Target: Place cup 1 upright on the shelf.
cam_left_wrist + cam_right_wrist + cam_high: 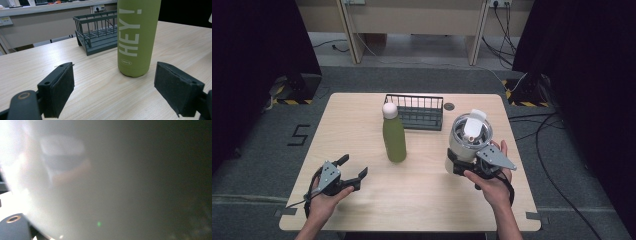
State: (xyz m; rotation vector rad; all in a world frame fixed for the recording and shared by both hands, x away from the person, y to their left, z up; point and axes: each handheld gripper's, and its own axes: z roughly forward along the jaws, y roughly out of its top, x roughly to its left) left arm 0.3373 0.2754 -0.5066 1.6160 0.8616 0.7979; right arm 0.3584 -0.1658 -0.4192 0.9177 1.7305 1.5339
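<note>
White tumbler (469, 134) in raised right gripper (460, 167).

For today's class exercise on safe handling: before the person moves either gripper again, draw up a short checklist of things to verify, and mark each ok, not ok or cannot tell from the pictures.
1. Right gripper has the white tumbler between its jaws: ok, it sits at the cup's lower body.
2. Firmness of that grip: cannot tell; the right gripper view is a blur of white wall.
3. Tumbler lid seated: cannot tell; the flap looks raised.
4. Left gripper free: ok, jaws apart, nothing between them.
5. Green bottle upright with cap on: ok.
6. Wire basket free to take a thing: ok, nothing inside.
</note>
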